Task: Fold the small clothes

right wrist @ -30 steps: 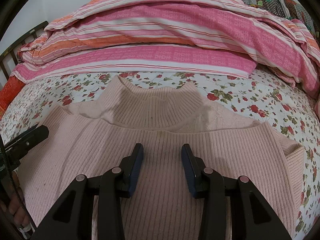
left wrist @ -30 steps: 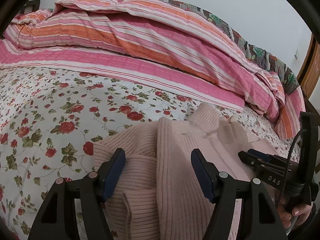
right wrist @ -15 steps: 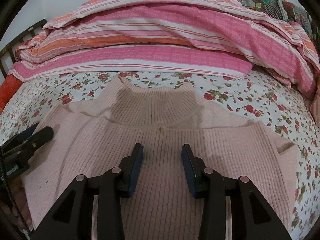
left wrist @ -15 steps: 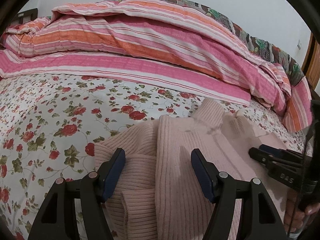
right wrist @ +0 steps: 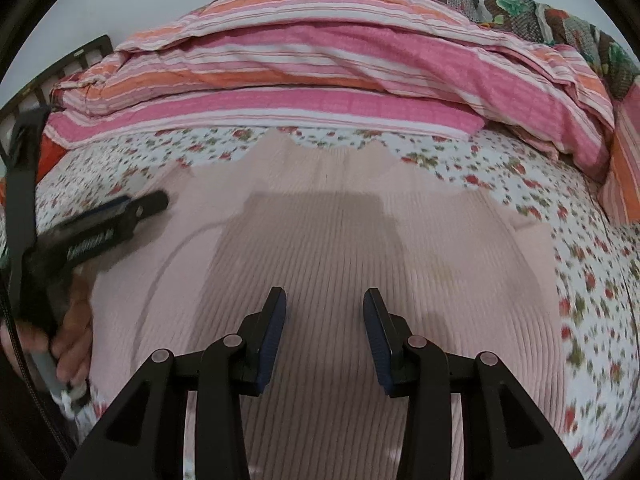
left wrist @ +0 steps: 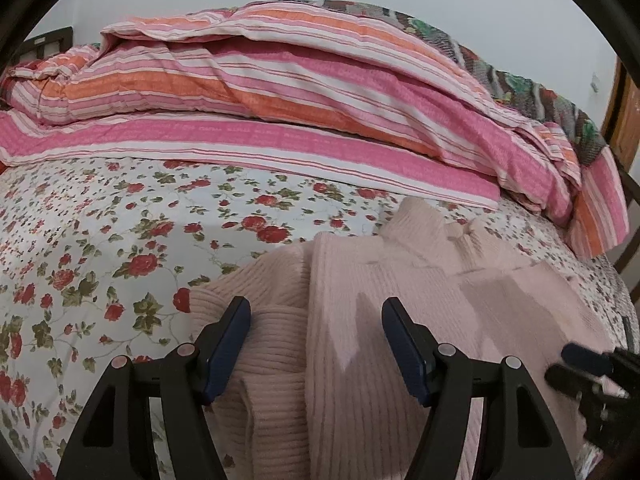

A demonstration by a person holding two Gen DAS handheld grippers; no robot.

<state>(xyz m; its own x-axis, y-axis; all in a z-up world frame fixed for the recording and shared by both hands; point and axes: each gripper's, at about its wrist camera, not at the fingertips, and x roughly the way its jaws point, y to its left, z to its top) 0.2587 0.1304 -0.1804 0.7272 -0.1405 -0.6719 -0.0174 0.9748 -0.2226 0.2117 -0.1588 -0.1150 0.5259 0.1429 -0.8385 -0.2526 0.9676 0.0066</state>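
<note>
Left wrist view: pink ribbed sweater (left wrist: 360,320) lies on the floral bed sheet (left wrist: 100,248), collar end pointing toward the striped quilt (left wrist: 280,112); its near edge is folded over. Left tool (left wrist: 316,344) hangs released above it, grasping nothing.

Right wrist view: sweater (right wrist: 340,248) spread flat, collar toward the quilt (right wrist: 320,80). Right tool (right wrist: 324,336) released, empty.

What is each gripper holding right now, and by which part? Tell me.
Nothing. The left gripper and right gripper both stand open above the pink sweater, with no fabric pinched between the fingers.
</note>
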